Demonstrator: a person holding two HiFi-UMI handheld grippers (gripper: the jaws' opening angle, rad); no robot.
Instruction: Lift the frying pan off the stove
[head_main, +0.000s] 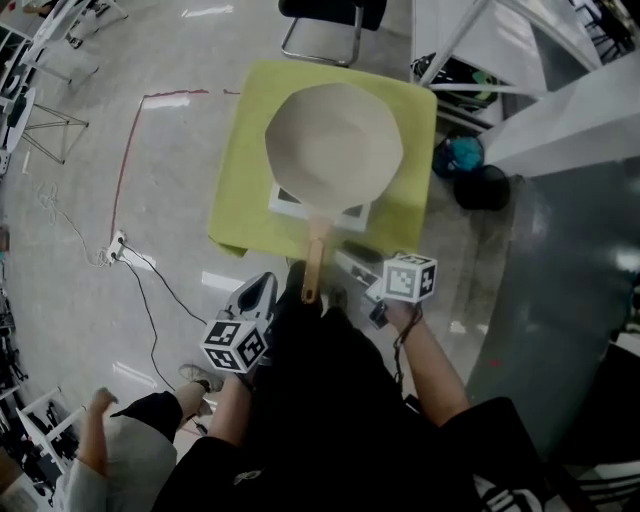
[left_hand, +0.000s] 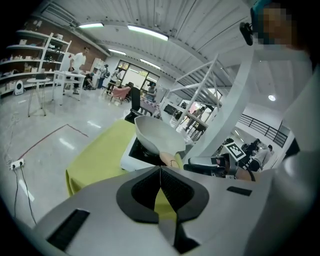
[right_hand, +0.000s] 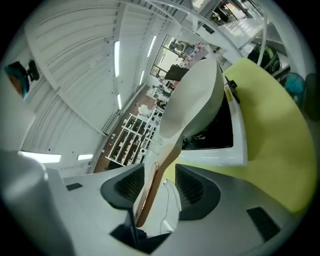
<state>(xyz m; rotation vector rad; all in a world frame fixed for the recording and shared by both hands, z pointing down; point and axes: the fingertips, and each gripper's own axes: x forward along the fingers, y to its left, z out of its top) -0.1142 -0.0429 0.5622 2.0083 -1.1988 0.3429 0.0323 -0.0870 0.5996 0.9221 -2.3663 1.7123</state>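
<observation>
Fingers (right_hand: 131, 186) of my right gripper (right_hand: 160, 182) stand apart, and the wooden handle (right_hand: 167, 152) of the frying pan (right_hand: 192, 100) runs lengthwise through the gap between them. The handle lies close to one dark ribbed pad, with clear space on the other side, so nothing is clamped. I cannot tell whether it touches the nearer pad.

Fingers (left_hand: 142, 192) of my left gripper (left_hand: 160, 172) are pressed together along a thin line, with nothing between them. In the head view this gripper sits just left of the handle's near end, apart from it. Both grippers point forward and downward toward the pan, each carrying a marker cube (head_main: 237, 343) with black and white squares.

Beyond the fingers, the handle leads away from me to the pan's wide, pale cream bowl. The pan sits on the stove (right_hand: 235, 150), a flat white single-burner unit with a black top, its handle pointing toward me past the stove's front edge. The stove stands near the front of a small counter (head_main: 250, 150) draped in a yellow-green cloth.

Around the counter is a shiny grey floor (head_main: 170, 200). A black chair (head_main: 320, 20) stands behind the counter, and a white power strip (head_main: 115, 247) lies on the floor to the left. Another person (head_main: 120, 440) is at my lower left.
</observation>
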